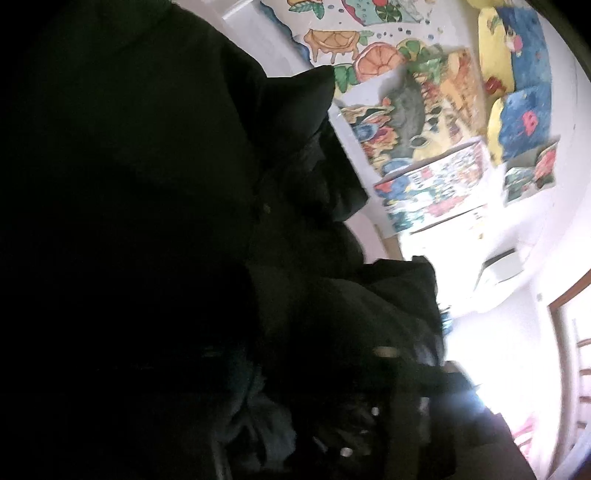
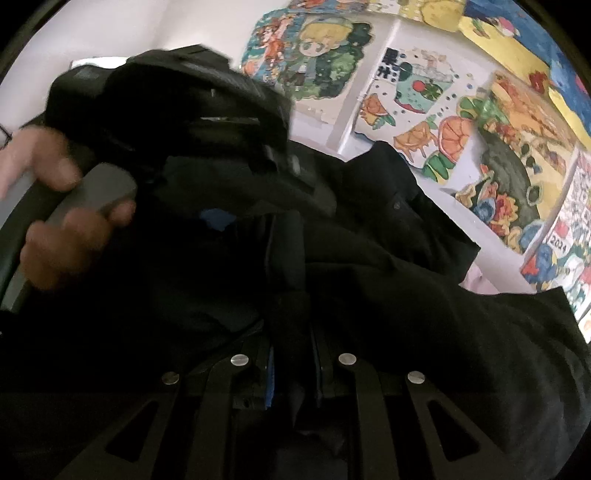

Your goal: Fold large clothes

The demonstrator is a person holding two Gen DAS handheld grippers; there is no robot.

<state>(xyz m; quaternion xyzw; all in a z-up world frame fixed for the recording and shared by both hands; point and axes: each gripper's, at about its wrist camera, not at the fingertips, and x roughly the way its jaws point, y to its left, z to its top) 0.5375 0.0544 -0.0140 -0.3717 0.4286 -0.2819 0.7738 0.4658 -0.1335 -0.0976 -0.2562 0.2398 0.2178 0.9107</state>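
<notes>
Two claws are raised toward a white wall (image 2: 207,22) covered with bright children's drawings (image 2: 491,155), and a large black garment (image 2: 388,266) hangs between them and the cameras. In the right wrist view, the right claw (image 2: 290,295) has its jaws drawn close together, clamped on a fold of the black garment that runs up between the blue-edged fingers (image 2: 269,380). To the upper left of that view, the left claw (image 2: 207,122) shows as a dark blurred device gripped by a bare hand (image 2: 62,218); its jaws are smeared and partly wrapped in cloth, so I cannot tell whether they are apart or together. In the left wrist view, the black garment (image 1: 147,221) fills nearly the whole left and middle, hiding that claw's own fingers, with the drawings (image 1: 424,122) and a wall-mounted air conditioner (image 1: 498,271) visible past the cloth's right edge
</notes>
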